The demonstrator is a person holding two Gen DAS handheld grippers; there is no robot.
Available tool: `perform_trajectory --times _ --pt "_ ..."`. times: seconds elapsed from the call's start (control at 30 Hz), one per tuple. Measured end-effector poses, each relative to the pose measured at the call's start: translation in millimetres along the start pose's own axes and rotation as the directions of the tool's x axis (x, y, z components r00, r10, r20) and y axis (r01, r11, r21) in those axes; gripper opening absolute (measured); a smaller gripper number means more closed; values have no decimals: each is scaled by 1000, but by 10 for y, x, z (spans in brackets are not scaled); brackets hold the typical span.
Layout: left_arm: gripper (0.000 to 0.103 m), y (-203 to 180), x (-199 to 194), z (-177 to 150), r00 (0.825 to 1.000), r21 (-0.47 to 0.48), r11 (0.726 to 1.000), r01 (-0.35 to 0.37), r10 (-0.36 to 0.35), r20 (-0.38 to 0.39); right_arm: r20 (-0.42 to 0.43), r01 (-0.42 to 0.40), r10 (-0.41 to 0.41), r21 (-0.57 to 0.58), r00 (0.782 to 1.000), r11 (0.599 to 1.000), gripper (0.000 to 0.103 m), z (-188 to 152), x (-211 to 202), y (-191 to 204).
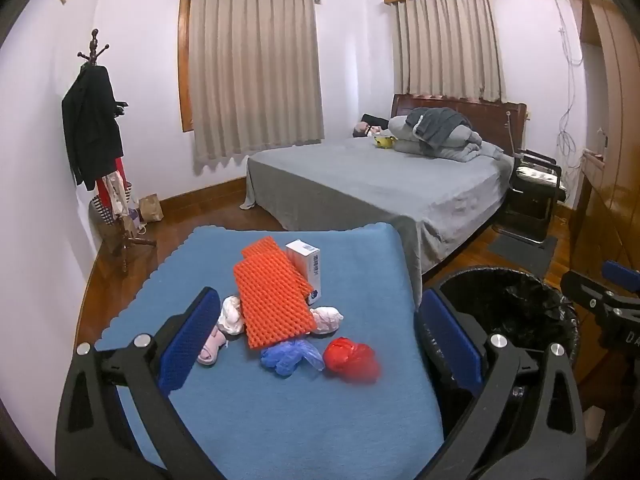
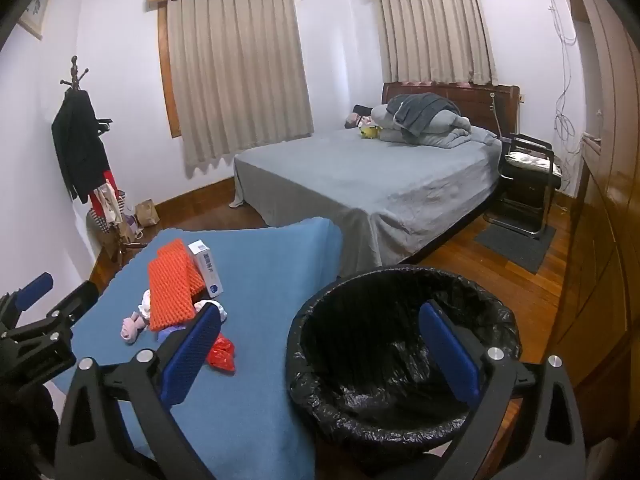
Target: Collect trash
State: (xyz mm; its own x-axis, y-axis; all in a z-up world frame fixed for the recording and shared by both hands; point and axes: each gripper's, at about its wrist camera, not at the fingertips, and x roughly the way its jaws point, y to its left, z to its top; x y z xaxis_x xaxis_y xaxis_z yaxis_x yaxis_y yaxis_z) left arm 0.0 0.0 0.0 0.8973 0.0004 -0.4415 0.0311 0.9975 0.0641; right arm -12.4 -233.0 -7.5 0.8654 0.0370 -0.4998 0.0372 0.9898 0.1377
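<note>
Both claws open and empty, nothing binned yet as far as I can see.

My left claw [image 1: 316, 344] hangs wide open over the blue worktop [image 1: 280, 420], holding nothing; my right claw [image 2: 320, 344] is just as wide and empty, poised above the black-lined bin [image 2: 400, 360] that stands just beside the worktop. Out from the left claw lies the trash: a red bag [image 1: 352, 360], a blue bag [image 1: 290, 356], pink and white wads [image 1: 230, 316], an orange foam sheet [image 1: 272, 300] and a white box [image 1: 306, 264]. The bin's liner looks empty, so I judge all the collecting is left.
</note>
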Motion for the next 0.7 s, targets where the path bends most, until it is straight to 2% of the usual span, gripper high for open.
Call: perform_trajectory --times 0.7 --pt "98 -2 -2 0 1000 -2 1000 0 0 4 5 -1 1 2 1000 1000 97 1 1 0"
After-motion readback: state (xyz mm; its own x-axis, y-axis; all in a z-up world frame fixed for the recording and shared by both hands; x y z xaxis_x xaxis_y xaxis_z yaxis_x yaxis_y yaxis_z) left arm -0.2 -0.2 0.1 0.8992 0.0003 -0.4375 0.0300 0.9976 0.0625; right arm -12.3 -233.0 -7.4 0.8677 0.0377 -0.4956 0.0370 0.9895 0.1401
